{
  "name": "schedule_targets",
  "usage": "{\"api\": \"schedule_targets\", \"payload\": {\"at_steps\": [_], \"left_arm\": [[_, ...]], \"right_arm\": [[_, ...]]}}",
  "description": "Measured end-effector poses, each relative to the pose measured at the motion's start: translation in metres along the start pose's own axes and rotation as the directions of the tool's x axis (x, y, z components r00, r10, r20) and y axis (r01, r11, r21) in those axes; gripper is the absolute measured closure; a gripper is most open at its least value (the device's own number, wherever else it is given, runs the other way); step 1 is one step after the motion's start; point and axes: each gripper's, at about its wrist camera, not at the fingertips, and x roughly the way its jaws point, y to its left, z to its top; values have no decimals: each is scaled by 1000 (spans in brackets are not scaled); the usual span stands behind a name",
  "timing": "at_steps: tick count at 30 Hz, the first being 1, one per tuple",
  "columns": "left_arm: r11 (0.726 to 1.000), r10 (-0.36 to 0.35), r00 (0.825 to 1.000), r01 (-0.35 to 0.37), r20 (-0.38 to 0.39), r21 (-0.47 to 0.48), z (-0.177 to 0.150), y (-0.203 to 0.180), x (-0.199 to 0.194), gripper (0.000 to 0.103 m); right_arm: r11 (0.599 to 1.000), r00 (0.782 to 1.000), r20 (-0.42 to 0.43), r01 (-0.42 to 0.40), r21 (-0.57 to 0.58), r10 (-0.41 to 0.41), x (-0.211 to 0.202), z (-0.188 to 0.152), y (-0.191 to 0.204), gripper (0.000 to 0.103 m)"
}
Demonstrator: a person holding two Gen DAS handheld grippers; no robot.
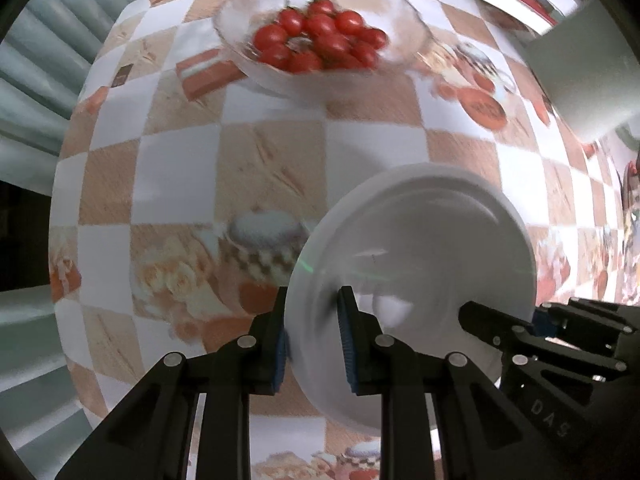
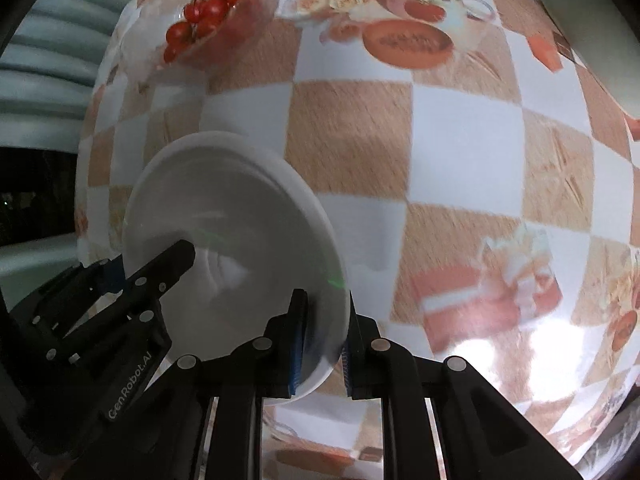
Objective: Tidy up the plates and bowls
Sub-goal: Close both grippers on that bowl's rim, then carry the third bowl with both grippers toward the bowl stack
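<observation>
Both the left tool [image 1: 314, 344] and right tool [image 2: 322, 338] pinch opposite rims of the white plate [image 1: 416, 256].

Lower right of the left wrist view: the right gripper [image 1: 496, 320] bears the letters "DAS". Lower left of the right wrist view: the left gripper [image 2: 160, 276] bears "GenRobot.AI".

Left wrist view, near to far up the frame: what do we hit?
Left gripper shut on the rim of the white plate → checked tablecloth → glass bowl of cherry tomatoes.
</observation>
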Motion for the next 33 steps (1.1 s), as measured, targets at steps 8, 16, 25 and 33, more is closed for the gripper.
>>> {"api": "schedule_targets", "payload": {"at_steps": [8, 16, 25, 33], "left_arm": [[998, -44, 998, 45, -32, 34, -52, -29, 3, 78], [995, -81, 995, 85, -66, 58, -99, -57, 8, 78], [993, -84, 993, 90, -84, 70, -127, -73, 9, 78], [995, -74, 994, 80, -86, 65, -125, -83, 12, 78]], "right_arm": [[1000, 999, -36, 18, 17, -17, 1, -46, -23, 86], [997, 998, -57, 8, 81, -3, 4, -87, -47, 86], [994, 998, -63, 15, 106, -8, 6, -120, -58, 86], [992, 998, -54, 19, 125, -13, 7, -142, -64, 86]]}}
